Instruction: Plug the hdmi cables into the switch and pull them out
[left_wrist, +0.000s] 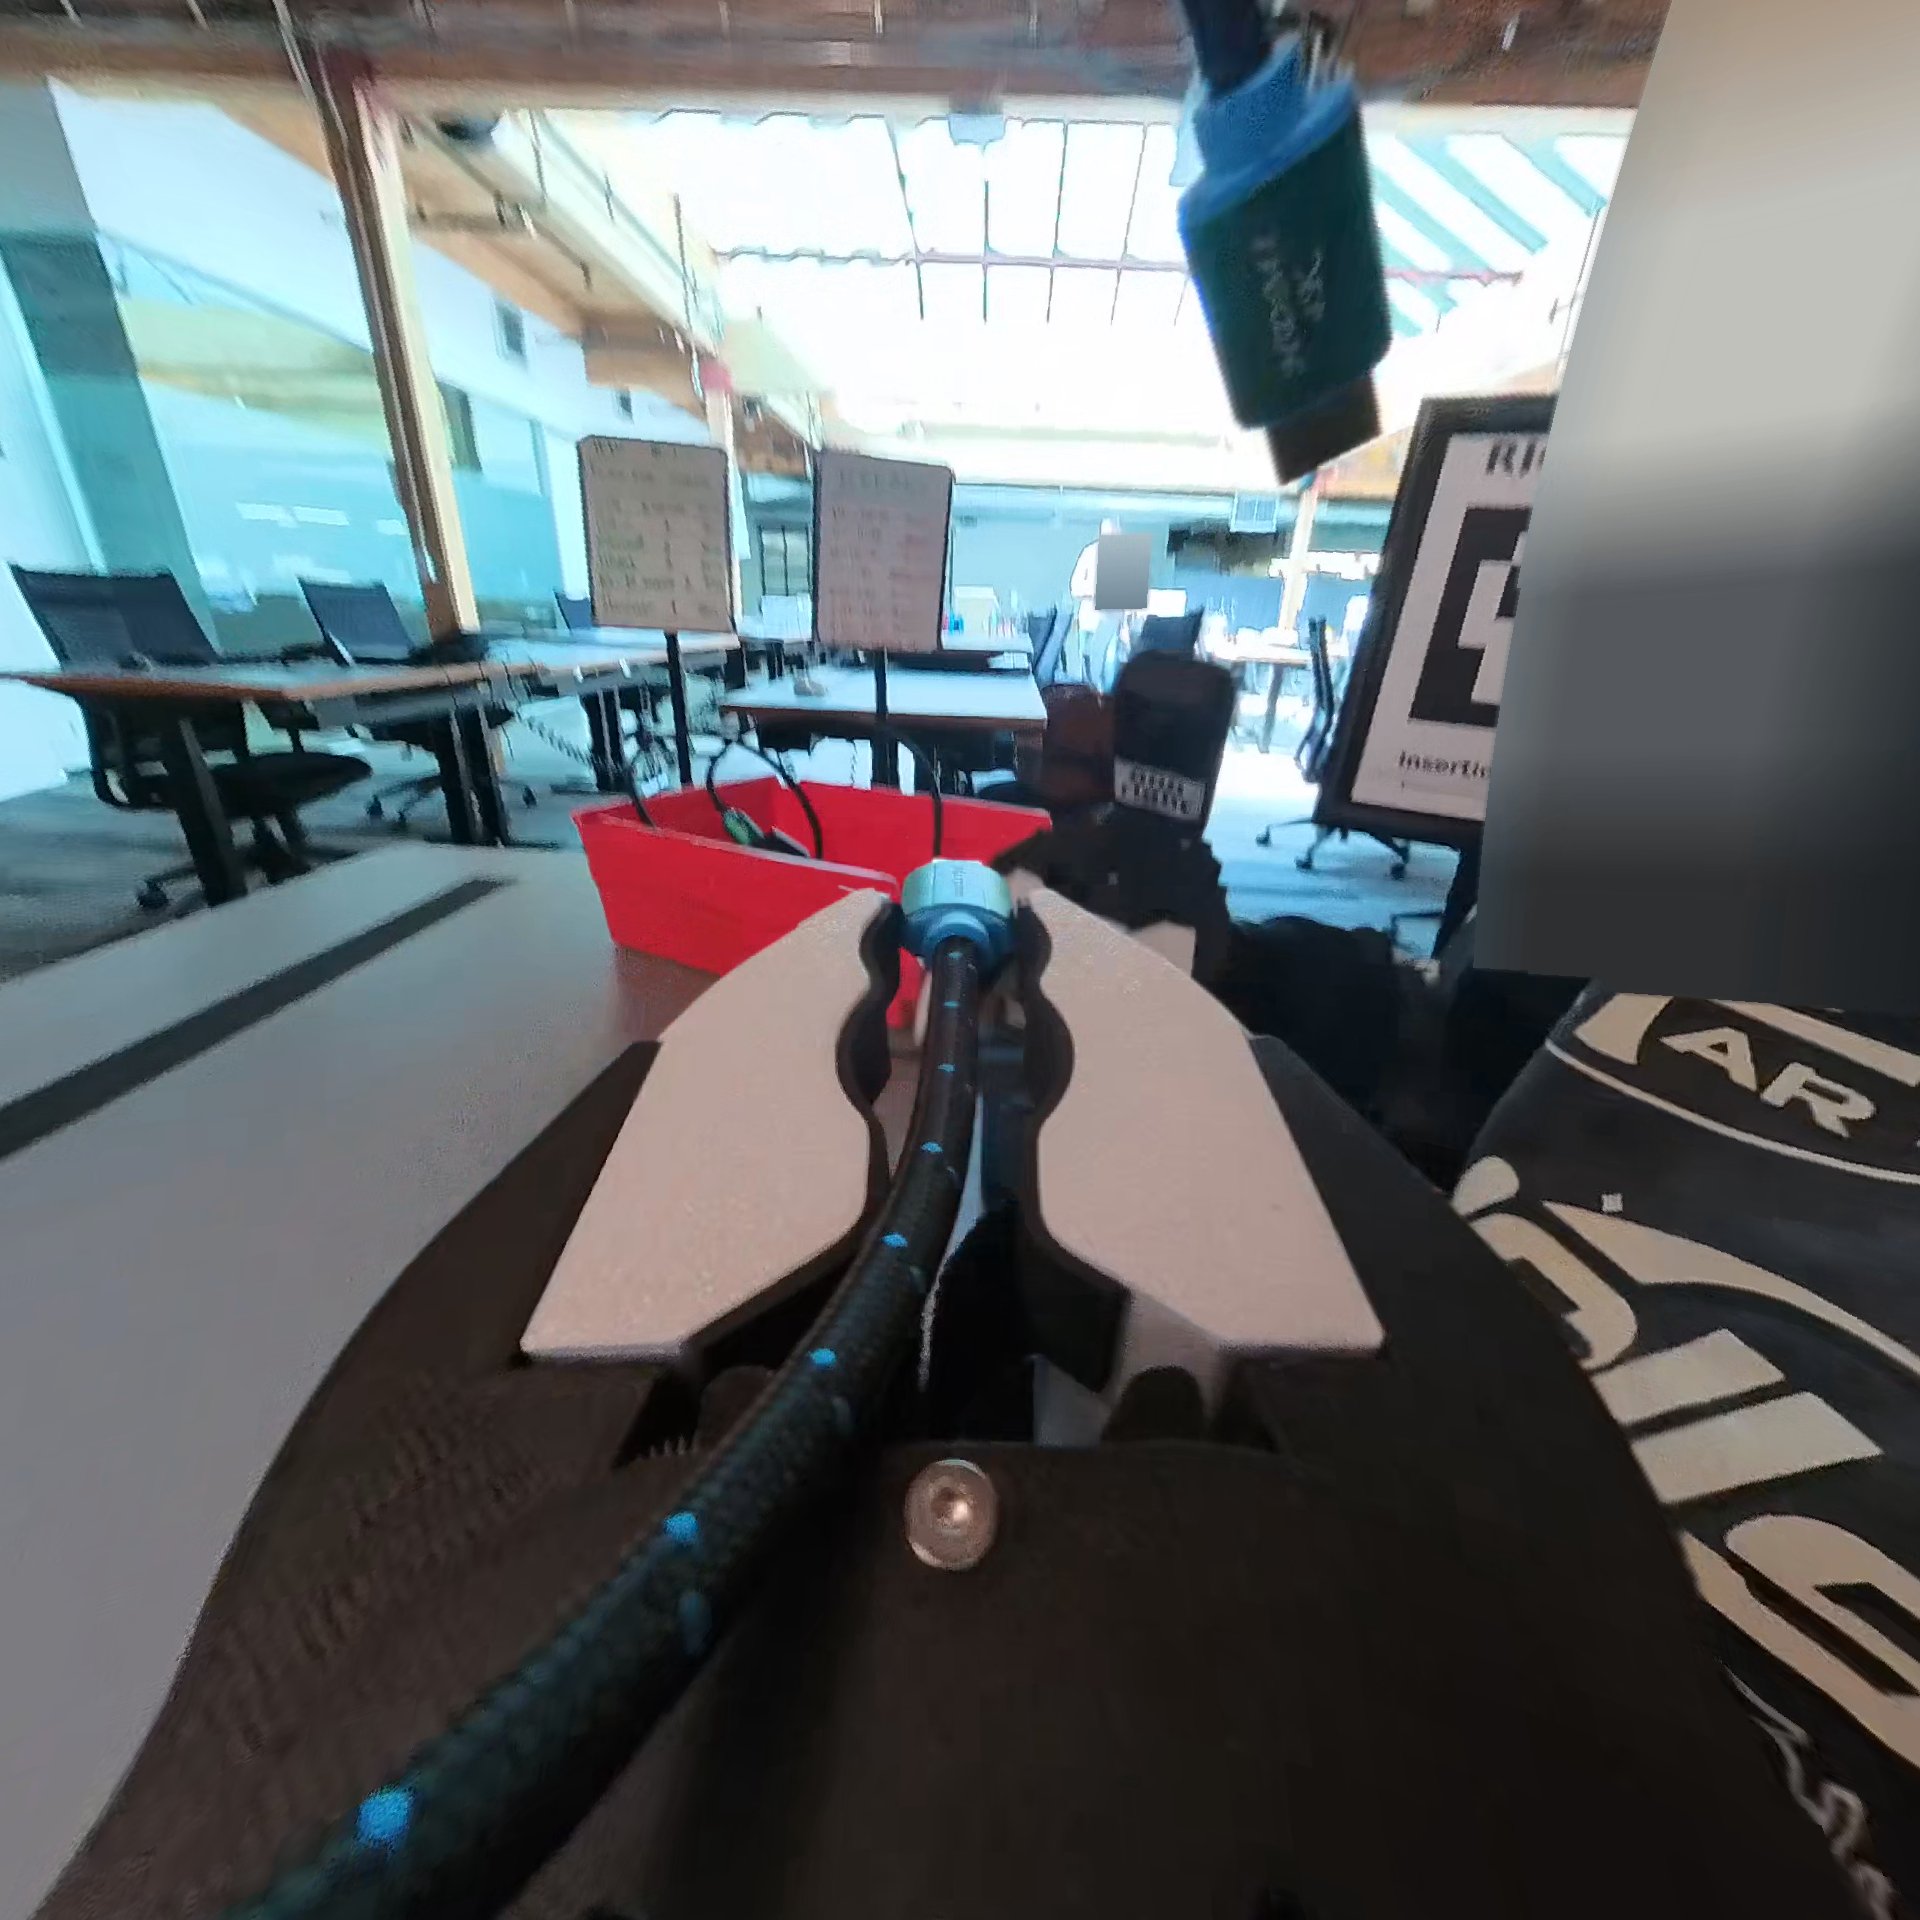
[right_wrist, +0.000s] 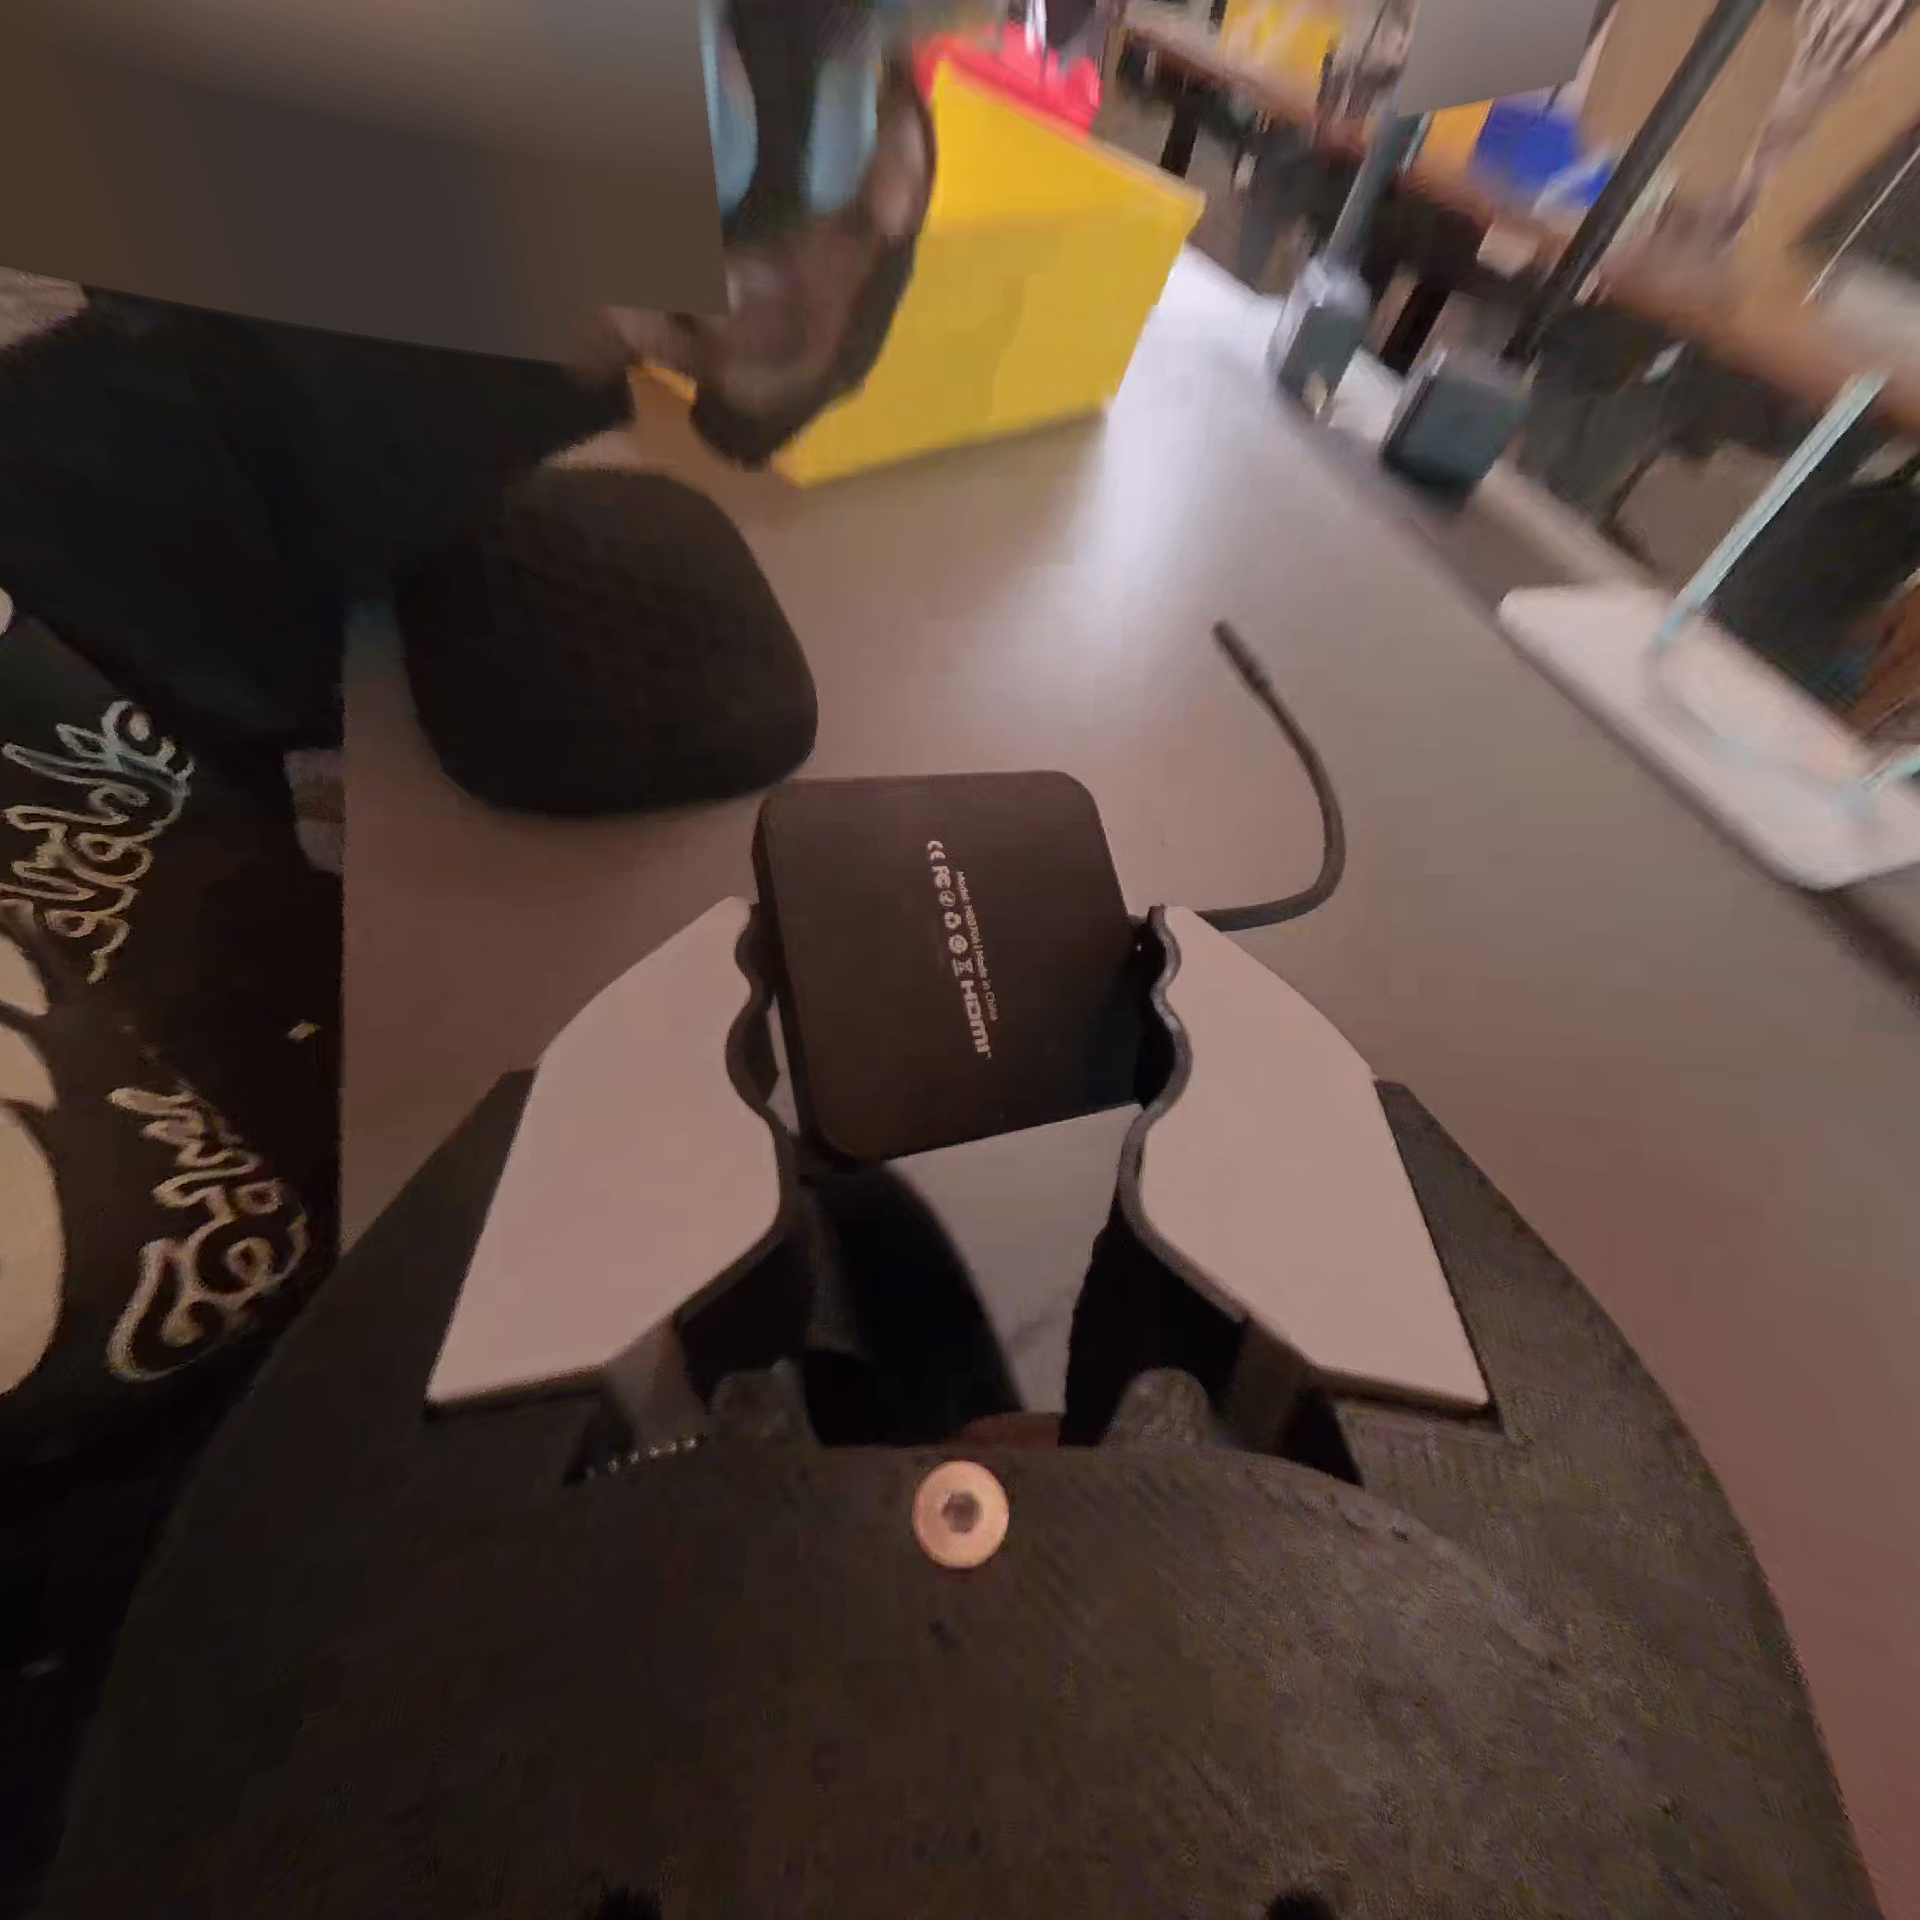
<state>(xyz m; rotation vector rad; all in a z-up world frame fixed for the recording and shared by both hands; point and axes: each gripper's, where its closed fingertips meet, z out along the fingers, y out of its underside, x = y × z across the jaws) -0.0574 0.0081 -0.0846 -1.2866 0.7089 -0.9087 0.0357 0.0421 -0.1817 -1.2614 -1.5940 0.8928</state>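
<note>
In the left wrist view my left gripper is shut on the blue-collared plug of a black braided HDMI cable that runs back between the fingers. The cable's other black and blue plug hangs in the air at the upper right. In the right wrist view my right gripper is shut on the black HDMI switch, held tilted above the table. A thin black lead curls out of the switch's right side. No cable shows in the switch's ports from here.
A red bin with cables stands on the table ahead of the left gripper. A framed sign stands at the right. A yellow box and a white stand base sit on the table. The person's black printed shirt is close on the left.
</note>
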